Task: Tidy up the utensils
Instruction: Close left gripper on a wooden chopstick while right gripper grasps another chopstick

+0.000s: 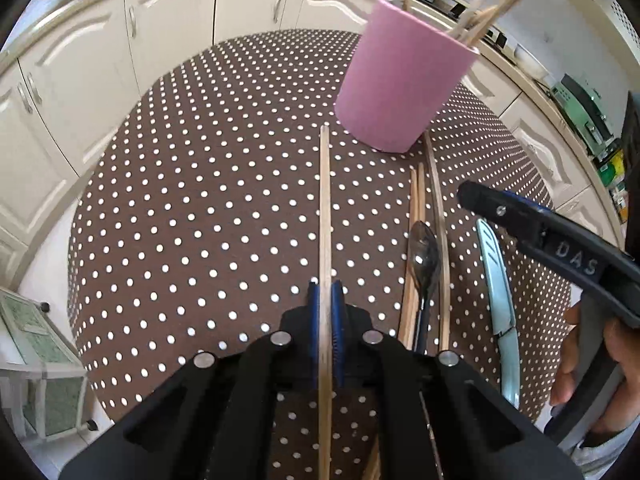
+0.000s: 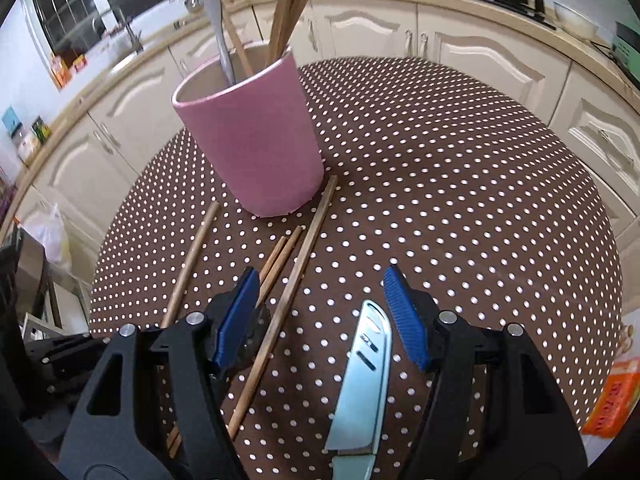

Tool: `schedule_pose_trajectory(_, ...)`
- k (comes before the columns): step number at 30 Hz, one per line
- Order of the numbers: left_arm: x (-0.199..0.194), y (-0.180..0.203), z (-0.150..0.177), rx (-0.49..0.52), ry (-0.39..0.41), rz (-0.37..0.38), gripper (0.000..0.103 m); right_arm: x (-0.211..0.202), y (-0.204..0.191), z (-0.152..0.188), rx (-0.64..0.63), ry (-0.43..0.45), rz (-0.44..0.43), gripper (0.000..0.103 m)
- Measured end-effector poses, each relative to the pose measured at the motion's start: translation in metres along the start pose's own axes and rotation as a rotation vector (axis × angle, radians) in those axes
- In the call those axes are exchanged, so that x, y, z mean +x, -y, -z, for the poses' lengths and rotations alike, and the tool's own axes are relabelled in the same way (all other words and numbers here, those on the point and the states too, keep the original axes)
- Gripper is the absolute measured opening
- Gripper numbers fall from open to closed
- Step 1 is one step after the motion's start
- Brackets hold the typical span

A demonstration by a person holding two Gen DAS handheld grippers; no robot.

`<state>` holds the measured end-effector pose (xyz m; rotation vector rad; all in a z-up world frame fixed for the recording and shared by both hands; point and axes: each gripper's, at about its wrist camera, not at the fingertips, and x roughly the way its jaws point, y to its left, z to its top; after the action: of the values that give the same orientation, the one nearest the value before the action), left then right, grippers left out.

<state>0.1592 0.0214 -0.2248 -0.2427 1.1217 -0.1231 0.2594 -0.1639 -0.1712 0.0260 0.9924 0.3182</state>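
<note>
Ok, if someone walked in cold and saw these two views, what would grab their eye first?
Probably the pink cup standing on the polka-dot tablecloth, bristling with chopsticks. Next, the left gripper, jaws shut on one long chopstick pointing toward the cup. Then the pale blue knife lying between the right gripper's open jaws.

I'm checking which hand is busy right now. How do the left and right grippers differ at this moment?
The left gripper is shut on a long wooden chopstick; the right gripper is open and holds nothing. The left one points toward the pink cup, while the right one hangs over the pale blue knife lying on the dotted tablecloth. Both have black bodies with blue finger pads.
</note>
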Motion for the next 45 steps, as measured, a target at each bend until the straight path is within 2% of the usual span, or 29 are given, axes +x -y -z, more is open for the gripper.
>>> schedule_pose_trajectory(3, -0.001, -0.003, -0.008, 0.008, -0.001, -0.016, 0.007, 0.013, -0.005, -0.003, -0.017, -0.051, 0.018, 0.063)
schedule_pose_trajectory(5, 0.003, -0.001, -0.023, 0.002, -0.010, -0.012, 0.007, 0.021, -0.007, -0.006, -0.027, -0.081, 0.028, 0.051)
schedule_pose_trajectory(8, 0.013, -0.004, -0.045, 0.005, -0.018, -0.021, 0.017, 0.033, -0.008, -0.008, -0.036, -0.127, 0.033, 0.042)
schedule_pose_trajectory(13, 0.024, -0.002, -0.076, 0.027, -0.028, -0.046, 0.025, 0.042, -0.010, -0.017, -0.052, -0.149, 0.051, 0.035)
schedule_pose_trajectory(17, 0.035, 0.010, -0.099, 0.068, -0.040, -0.087, 0.026, 0.048, -0.013, -0.032, -0.055, -0.172, 0.059, 0.032)
schedule_pose_trajectory(18, 0.038, 0.013, -0.103, 0.085, -0.040, -0.095, 0.025, 0.051, -0.012, -0.038, -0.056, -0.176, 0.062, 0.032)
schedule_pose_trajectory(20, 0.041, 0.016, -0.111, 0.086, -0.041, -0.108, 0.021, 0.056, -0.015, -0.048, -0.055, -0.177, 0.070, 0.023)
schedule_pose_trajectory(22, 0.049, 0.020, -0.124, 0.072, -0.040, -0.114, 0.007, 0.057, -0.009, -0.051, -0.034, -0.173, 0.062, 0.018)
schedule_pose_trajectory(23, 0.051, 0.023, -0.130, 0.063, -0.039, -0.105, 0.007, 0.059, -0.005, -0.053, -0.006, -0.170, 0.039, 0.014)
schedule_pose_trajectory(25, 0.050, 0.019, -0.134, 0.038, -0.029, -0.083, 0.006, 0.060, 0.005, -0.057, 0.039, -0.163, 0.002, 0.012)
schedule_pose_trajectory(28, 0.041, 0.008, -0.126, 0.022, 0.001, -0.063, 0.006, 0.060, 0.018, -0.058, 0.094, -0.139, -0.049, 0.007)
schedule_pose_trajectory(30, 0.023, -0.007, -0.098, 0.020, 0.030, -0.038, 0.006, 0.056, 0.025, -0.055, 0.117, -0.119, -0.082, 0.006)
schedule_pose_trajectory(37, -0.022, -0.002, -0.088, 0.062, 0.168, 0.008, 0.006, 0.021, 0.053, -0.043, 0.178, 0.026, -0.177, 0.006)
schedule_pose_trajectory(38, -0.031, -0.002, -0.087, 0.068, 0.192, 0.021, 0.006, 0.007, 0.054, -0.029, 0.188, 0.051, -0.184, 0.006)
schedule_pose_trajectory(44, -0.076, -0.003, -0.078, 0.101, 0.306, 0.114, 0.006, -0.034, 0.069, -0.015, 0.225, 0.205, -0.260, 0.006)
schedule_pose_trajectory(45, -0.077, 0.008, -0.075, 0.108, 0.320, 0.124, 0.006, -0.041, 0.072, -0.013, 0.232, 0.229, -0.275, 0.006)
